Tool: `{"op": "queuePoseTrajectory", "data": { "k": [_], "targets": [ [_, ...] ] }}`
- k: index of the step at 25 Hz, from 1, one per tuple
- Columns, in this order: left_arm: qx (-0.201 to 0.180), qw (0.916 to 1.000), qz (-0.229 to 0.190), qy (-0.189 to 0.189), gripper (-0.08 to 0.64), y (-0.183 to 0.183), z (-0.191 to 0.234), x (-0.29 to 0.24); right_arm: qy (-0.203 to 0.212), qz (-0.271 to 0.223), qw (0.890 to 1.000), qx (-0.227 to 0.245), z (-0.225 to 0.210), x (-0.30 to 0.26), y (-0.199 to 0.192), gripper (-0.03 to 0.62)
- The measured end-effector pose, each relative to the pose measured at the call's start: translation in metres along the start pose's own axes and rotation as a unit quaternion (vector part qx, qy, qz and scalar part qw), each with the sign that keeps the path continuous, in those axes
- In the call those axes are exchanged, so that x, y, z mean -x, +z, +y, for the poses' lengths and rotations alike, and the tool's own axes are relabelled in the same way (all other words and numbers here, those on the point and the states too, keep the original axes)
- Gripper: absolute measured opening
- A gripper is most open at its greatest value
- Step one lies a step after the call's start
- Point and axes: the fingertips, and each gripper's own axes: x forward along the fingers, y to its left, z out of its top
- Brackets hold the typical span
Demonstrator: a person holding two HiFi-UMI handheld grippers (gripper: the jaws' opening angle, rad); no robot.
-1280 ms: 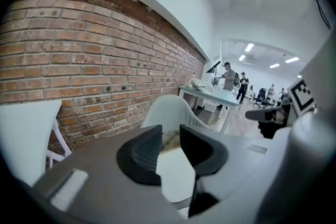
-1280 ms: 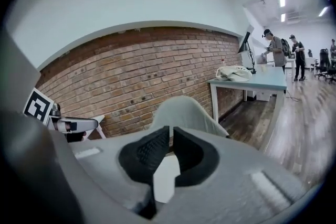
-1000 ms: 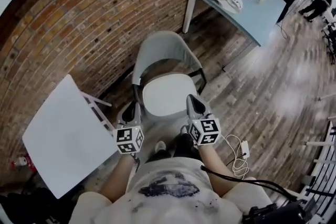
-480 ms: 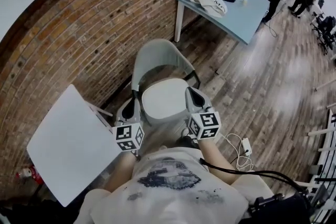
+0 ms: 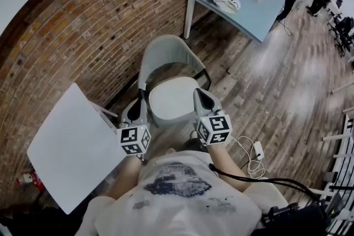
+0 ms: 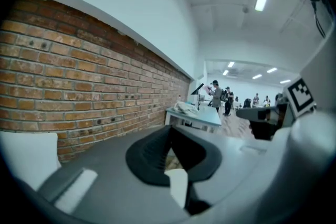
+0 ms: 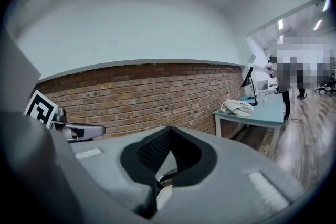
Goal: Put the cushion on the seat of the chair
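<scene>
Head view: fingers of left gripper point(image 5: 141, 99) and right gripper point(image 5: 198, 93) pinch the cushion point(image 5: 172, 98) over the chair point(image 5: 166, 51).

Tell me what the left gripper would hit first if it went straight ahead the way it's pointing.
Probably the chair backrest: in the head view the left gripper, shut on the cushion edge, aims at its left side. Height is unclear; it might pass over to the brick wall.

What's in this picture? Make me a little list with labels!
chair: grey, beside brick wall
cushion: white, held at both sides, over the chair; touching it or not, unclear
left hand-held gripper: shut on cushion
right hand-held gripper: shut on cushion
nearby: white panel at left, blue table farther back
</scene>
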Motion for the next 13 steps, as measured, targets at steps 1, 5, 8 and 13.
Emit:
{"op": "queuePoseTrajectory", "data": {
  "k": [1, 5, 8, 13],
  "targets": [
    [0.001, 1.0000, 0.001, 0.000, -0.009, -0.001, 0.000, 0.000, 0.000, 0.000, 1.000, 0.000, 0.000, 0.000, 0.000, -0.002],
    [-0.001, 1.0000, 0.003, -0.002, -0.009, -0.001, -0.003, -0.002, -0.001, 0.002, 1.000, -0.001, -0.003, 0.001, -0.001, -0.002],
    [0.001, 1.0000, 0.003, -0.005, -0.009, -0.001, -0.002, -0.005, -0.002, 0.003, 1.000, -0.002, -0.004, -0.001, -0.002, -0.002],
    [-0.001, 1.0000, 0.006, -0.005, -0.009, -0.001, 0.001, -0.011, -0.001, 0.003, 1.000, -0.002, -0.003, -0.007, -0.002, -0.002]
  ]
}}
